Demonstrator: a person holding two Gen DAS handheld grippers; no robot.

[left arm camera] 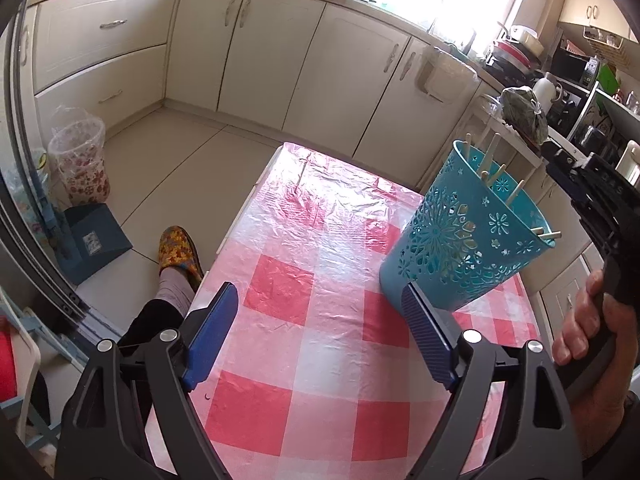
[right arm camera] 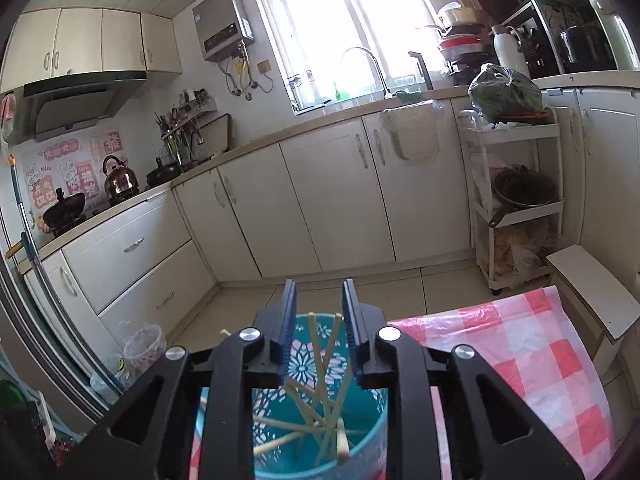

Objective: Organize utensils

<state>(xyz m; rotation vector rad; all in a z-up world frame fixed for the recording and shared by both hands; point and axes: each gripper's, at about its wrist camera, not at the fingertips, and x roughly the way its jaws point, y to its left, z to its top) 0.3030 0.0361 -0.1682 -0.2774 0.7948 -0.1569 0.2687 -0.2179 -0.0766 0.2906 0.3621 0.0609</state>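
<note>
Fingers of the left gripper [left arm camera: 316, 336] spread wide, empty; right gripper [right arm camera: 319, 328] half-parted, holding nothing, above the teal holder [left arm camera: 464, 232] at frame right, whose chopsticks [right arm camera: 320, 392] could topple it.

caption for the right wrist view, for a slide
Right gripper above a teal perforated holder of wooden chopsticks, on a red-checked table.
</note>
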